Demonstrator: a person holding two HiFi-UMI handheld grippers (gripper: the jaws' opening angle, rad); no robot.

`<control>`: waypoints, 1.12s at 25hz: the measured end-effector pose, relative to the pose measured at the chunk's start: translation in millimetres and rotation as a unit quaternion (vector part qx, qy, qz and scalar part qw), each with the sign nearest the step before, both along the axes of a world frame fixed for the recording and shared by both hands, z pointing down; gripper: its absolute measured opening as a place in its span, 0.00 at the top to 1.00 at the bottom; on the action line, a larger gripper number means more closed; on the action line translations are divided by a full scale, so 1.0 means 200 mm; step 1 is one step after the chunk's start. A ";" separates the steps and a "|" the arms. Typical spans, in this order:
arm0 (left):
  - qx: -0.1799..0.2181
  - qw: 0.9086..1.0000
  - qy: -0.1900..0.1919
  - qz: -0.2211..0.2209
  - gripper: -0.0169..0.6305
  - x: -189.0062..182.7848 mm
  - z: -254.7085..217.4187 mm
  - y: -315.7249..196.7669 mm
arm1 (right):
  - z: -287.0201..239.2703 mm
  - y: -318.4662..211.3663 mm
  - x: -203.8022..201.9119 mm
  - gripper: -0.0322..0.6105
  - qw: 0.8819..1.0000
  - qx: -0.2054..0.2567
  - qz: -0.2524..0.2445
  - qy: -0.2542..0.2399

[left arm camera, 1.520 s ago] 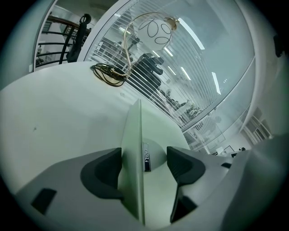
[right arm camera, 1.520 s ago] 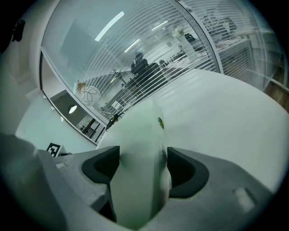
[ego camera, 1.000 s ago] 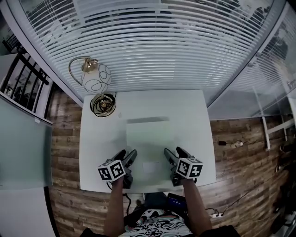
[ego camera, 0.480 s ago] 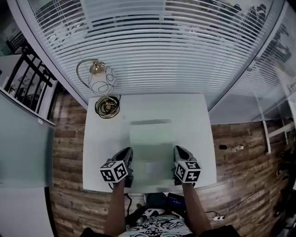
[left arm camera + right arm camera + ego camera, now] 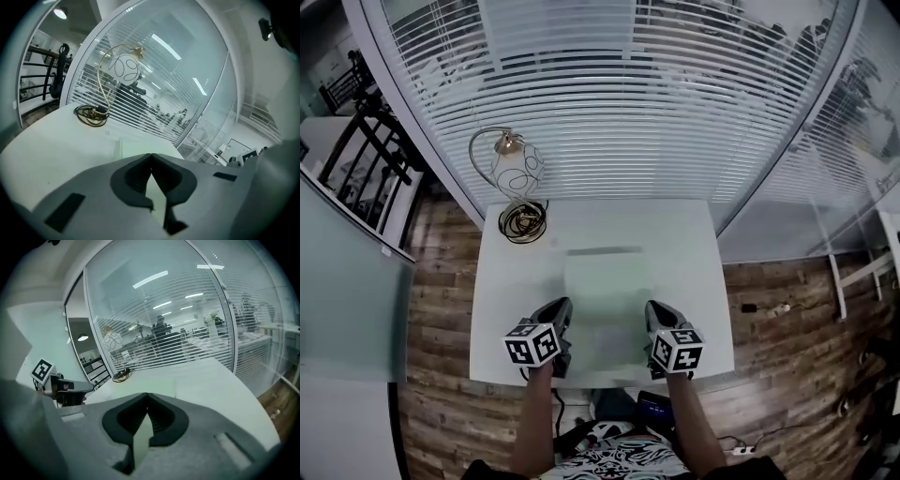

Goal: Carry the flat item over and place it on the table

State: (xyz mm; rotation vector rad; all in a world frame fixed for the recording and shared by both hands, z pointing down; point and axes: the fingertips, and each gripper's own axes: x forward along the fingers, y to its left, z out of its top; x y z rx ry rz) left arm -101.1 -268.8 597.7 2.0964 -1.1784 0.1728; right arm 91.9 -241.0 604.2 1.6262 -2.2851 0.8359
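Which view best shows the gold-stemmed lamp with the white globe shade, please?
The left gripper view: the gold-stemmed lamp with the white globe shade stands side-on, its stem, globe and coiled base clear. The head view shows the lamp foreshortened from above; the right gripper view shows the lamp small and distant.

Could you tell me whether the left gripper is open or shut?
Shut: the jaw tips of the left gripper touch, leaving no gap, as its own view shows.
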 end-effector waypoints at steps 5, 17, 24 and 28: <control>0.008 0.999 0.038 -0.022 0.96 -0.02 -0.11 0.03 | -0.09 0.04 -0.01 0.94 0.999 0.028 -0.002 0.023; 0.087 0.996 -0.015 -0.016 0.96 0.00 -0.34 0.20 | -0.29 0.19 -0.06 0.94 0.995 0.096 0.004 0.039; 0.149 0.987 -0.046 -0.046 0.96 -0.09 -0.46 0.28 | -0.38 0.26 -0.08 0.94 0.992 0.123 0.010 0.040; 0.161 0.985 -0.050 -0.042 0.96 -0.09 -0.49 0.30 | -0.42 0.27 -0.09 0.94 0.990 0.133 0.012 0.038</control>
